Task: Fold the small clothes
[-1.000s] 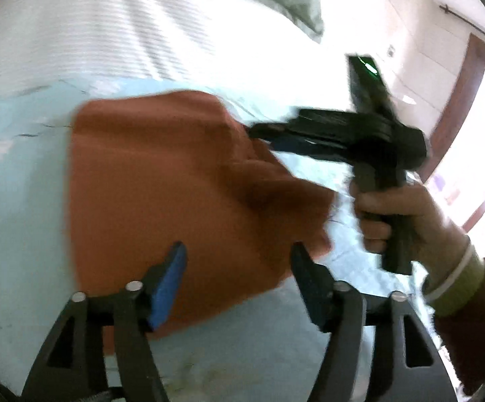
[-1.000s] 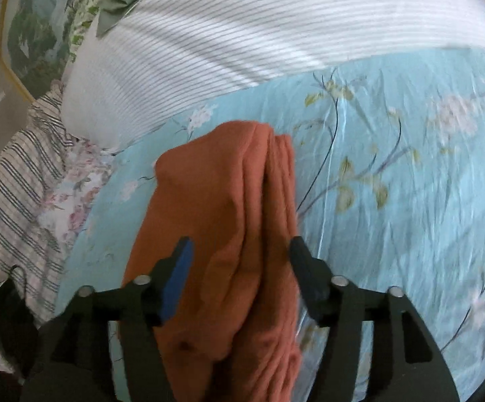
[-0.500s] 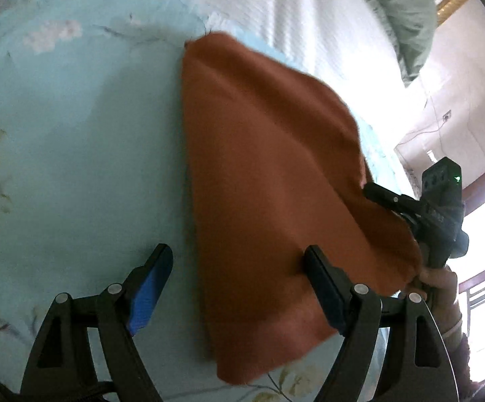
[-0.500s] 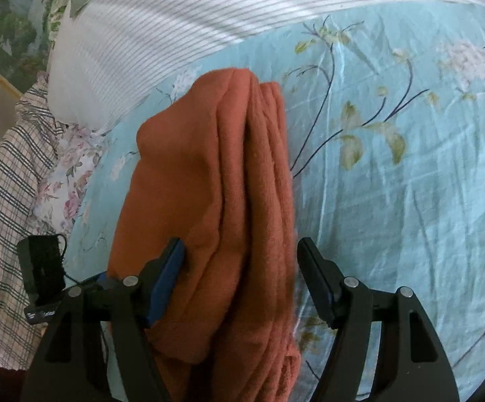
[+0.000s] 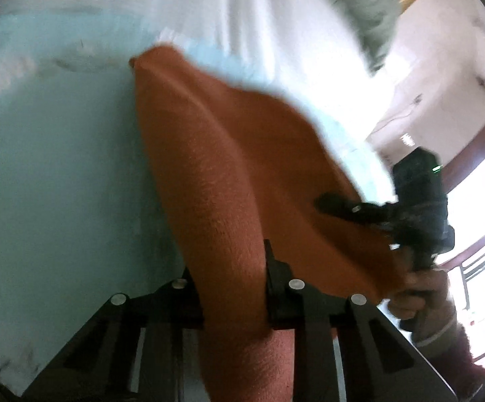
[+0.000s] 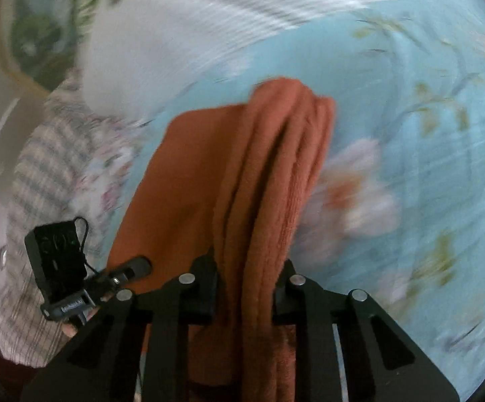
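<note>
Both grippers, left gripper and right gripper, are clamped on the rust-orange fleece garment, lifted above the floral bedsheet with several layers already stacked; laying down and smoothing remain.

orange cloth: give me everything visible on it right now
The orange cloth looks like rust-colored fleece with a fuzzy nap, no print. In the right wrist view it is bunched into several lengthwise folds that run between the fingers of the right gripper, which is shut on it. The left gripper is shut on another edge, so the cloth stretches between the two. It hangs lifted over the blue floral bedsheet; whether its far end touches the sheet cannot be told through the blur.
</note>
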`<state>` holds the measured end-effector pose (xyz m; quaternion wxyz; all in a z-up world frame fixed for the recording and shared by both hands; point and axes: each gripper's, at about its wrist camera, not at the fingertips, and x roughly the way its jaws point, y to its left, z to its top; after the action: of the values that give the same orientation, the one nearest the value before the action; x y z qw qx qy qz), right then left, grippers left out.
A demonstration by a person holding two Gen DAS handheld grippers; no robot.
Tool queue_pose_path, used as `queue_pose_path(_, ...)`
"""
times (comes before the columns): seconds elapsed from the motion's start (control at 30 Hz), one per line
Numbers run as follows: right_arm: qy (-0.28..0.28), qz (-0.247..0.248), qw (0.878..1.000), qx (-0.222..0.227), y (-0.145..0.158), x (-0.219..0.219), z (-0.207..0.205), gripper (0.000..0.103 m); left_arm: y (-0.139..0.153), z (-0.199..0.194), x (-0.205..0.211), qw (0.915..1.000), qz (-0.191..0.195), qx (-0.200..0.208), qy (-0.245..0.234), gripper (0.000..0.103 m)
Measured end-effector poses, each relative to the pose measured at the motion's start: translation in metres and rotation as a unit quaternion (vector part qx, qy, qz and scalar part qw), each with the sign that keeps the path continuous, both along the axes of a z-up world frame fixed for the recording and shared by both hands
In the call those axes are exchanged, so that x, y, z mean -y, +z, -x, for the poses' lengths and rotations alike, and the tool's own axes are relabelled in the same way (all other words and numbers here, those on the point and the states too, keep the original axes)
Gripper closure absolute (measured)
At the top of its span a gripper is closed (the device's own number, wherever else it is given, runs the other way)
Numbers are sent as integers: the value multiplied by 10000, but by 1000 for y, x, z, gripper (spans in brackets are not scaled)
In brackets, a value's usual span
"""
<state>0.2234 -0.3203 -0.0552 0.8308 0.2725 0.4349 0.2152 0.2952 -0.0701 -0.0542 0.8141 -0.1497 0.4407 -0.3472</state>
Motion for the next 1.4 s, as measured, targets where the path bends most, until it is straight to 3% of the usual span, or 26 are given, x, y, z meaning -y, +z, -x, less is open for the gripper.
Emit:
queue_pose_path(0.17,498,-471,9975,176,-7,-70,26,81,34,59,-69,9990,-24,400,221,81)
queue_pose_path(0.3,833,-667,9942,114,-23,-118,41,81,38,105,-120,9973,-276,497,472,81)
queue_pose_path(0.4,954,-673,9931,-119,-45,-140,48,81,27,135,-152,9961,-375,434,663,81)
queue_pose_path(0.6,730,-357,9957,-441,-73,-138,53,81,-30,150,-186,9940,-398,-281,977,77)
queue_pose_path(0.73,715,-170,9964,-418,-72,-141,51,80,-46,138,-202,9917,-13,-662,1098,61)
queue_pose_path(0.77,697,-153,9965,-437,-73,-141,50,79,-45,131,-206,9908,31,-674,1174,61)
queue_pose_path(0.83,637,-42,9968,-483,-71,-142,50,65,-44,118,-215,9890,160,-703,1288,58)
queue_pose_path(0.9,517,330,9976,-325,-60,-142,55,62,-46,97,-229,9844,399,-829,1499,58)
queue_pose_path(1.1,391,424,9983,61,-31,-137,67,59,-54,33,-252,9718,820,-1139,1897,58)
queue_pose_path(1.2,410,419,9983,9,-34,-136,68,59,-58,5,-252,9689,862,-1231,1967,68)
queue_pose_path(1.23,410,405,9983,-13,-36,-136,68,59,-57,-4,-250,9702,841,-1159,1956,80)
queue_pose_path(1.4,347,322,9989,-4,-35,-132,69,59,-35,-31,-238,9765,393,-640,2022,90)
